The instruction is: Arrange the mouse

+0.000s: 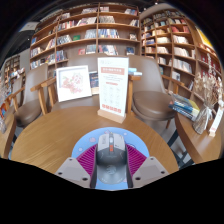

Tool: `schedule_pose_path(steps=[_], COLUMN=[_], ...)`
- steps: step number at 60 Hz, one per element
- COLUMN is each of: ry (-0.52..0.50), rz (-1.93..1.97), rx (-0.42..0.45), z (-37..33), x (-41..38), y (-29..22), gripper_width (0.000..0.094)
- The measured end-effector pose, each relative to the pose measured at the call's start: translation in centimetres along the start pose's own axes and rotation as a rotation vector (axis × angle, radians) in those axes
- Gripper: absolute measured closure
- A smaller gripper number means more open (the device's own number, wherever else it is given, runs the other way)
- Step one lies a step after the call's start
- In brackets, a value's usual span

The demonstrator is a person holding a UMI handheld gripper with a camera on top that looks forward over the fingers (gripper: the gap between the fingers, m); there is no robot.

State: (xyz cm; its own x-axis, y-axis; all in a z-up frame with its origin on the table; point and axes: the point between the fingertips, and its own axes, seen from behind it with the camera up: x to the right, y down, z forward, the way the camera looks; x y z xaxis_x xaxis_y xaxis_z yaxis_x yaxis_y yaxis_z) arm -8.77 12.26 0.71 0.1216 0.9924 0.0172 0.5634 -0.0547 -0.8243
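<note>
A round wooden table [60,135] in a library or bookshop fills the near ground, its brown top bare towards the rim. Closest to the camera, the gripper [111,158] shows its two fingers with their magenta ribbed pads [88,157] on the inner faces. Between them sits a small grey computer mouse [111,148], resting on a pale blue round mat [110,133] that lies on the table. The pads appear to press against both flanks of the mouse, so the gripper reads as closed on it, though the contact is hard to confirm on either side.

The mouse is likely light, rigid and smooth-shelled, so it could slip if pinched on its curved top; the flat sides at mid-body look like the safest hold, with modest pressure to avoid clicking buttons.

Beyond the fingers, an upright white and red printed sign [113,87] stands on the table, with a white framed display card [73,82] to one side. Farther off are brown padded chairs [155,103], and tall wooden bookshelves [85,30] packed with books line the back.
</note>
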Motion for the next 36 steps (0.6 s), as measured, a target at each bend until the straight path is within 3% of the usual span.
schedule_pose_path(steps=[5,14,20,23,36], ry=[0.005,-0.030,-0.013,-0.010,0.007], rz=[0.004,0.030,-0.004,-0.015,-0.017], rx=[-0.012,-0.032,-0.001,0.016,0.075], z=[0.5,1.0,0.5,-0.4,-10.1], x=[0.2,-0.6,-0.4,-0.4,-1.1], y=[0.8,1.4,0.4,-0.3,-2.2], gripper_width=[0.0512,0.0406,0.0068,0.0109,0.0080])
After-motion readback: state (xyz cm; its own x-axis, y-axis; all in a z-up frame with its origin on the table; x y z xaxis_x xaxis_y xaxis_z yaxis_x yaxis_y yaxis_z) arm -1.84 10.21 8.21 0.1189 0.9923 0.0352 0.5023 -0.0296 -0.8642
